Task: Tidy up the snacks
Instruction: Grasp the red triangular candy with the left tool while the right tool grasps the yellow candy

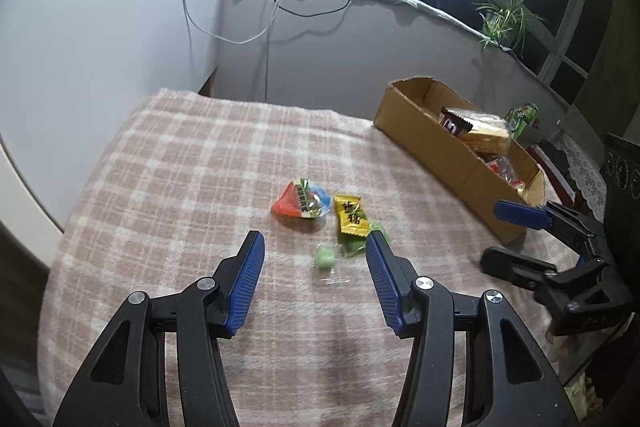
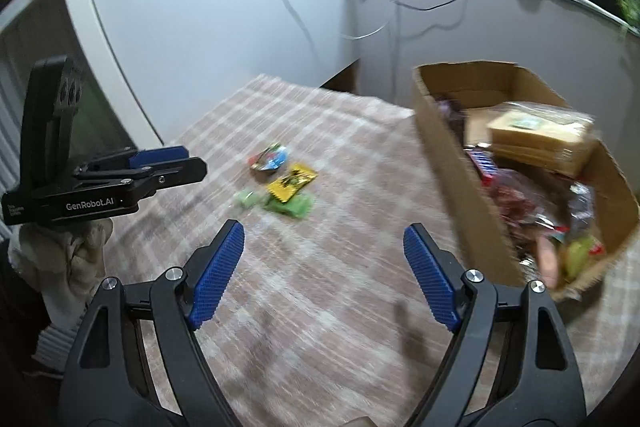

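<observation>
My left claw: jaws apart, nothing between the pads, poised above the checked cloth. Just ahead of its tips: a small green candy, a yellow packet, a red-and-blue wrapped snack, bunched together. My right claw: jaws wide, empty. To its right, close by: the cardboard box, holding several snacks already.

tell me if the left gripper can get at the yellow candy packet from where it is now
Probably yes. The left gripper is open and empty, aimed down at the cloth, and the yellow packet lies just ahead of its fingertips. Nothing stands between them, though a green candy and the red triangular snack crowd it.
</observation>
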{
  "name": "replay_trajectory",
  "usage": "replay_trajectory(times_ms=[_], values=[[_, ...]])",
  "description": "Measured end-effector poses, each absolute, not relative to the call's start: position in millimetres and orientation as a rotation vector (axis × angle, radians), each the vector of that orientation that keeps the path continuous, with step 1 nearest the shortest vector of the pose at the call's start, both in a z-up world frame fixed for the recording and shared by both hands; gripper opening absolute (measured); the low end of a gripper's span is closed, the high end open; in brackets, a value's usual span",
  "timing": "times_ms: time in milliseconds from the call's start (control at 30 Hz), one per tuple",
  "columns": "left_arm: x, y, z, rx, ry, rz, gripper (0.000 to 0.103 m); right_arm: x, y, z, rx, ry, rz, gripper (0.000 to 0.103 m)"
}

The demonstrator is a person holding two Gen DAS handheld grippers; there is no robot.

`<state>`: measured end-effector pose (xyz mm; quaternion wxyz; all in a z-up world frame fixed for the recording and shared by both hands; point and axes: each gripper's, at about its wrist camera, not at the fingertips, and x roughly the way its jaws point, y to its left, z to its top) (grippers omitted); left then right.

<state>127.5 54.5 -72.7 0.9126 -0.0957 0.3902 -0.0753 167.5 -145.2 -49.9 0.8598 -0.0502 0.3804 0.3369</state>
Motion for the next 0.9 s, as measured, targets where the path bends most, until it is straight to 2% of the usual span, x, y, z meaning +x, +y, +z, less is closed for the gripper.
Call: replay_trajectory(times_ms=[100, 200, 267, 400, 567, 667, 900], values=[[132, 59, -77, -0.206, 0.807, -0.157, 0.051, 177, -130, -56, -0.117, 0.808, 0.72, 0.083], [139, 64, -79, -0.212, 0.806, -0.153, 0.049, 189, -118, -61, -0.113, 0.827, 0.734, 0.074], [145, 67, -81, -0.22, 0.809, -0.155, 0.048, 196, -109, -65, -0.112, 0.841, 0.746, 0.073], [158, 72, -86, -0.238, 0.821, -0.163, 0.048, 204, -89, -74, -0.135, 0.87, 0.772, 0.059], [173, 70, -92, -0.227, 0.84, -0.179, 0.048, 211, -69, -85, -0.163, 0.892, 0.786, 0.059], [181, 68, -96, -0.22, 0.852, -0.193, 0.048, 214, -61, -89, -0.181, 0.901, 0.791, 0.052], [193, 61, -104, -0.19, 0.881, -0.217, 0.048, 217, -48, -93, -0.222, 0.901, 0.79, 0.052]])
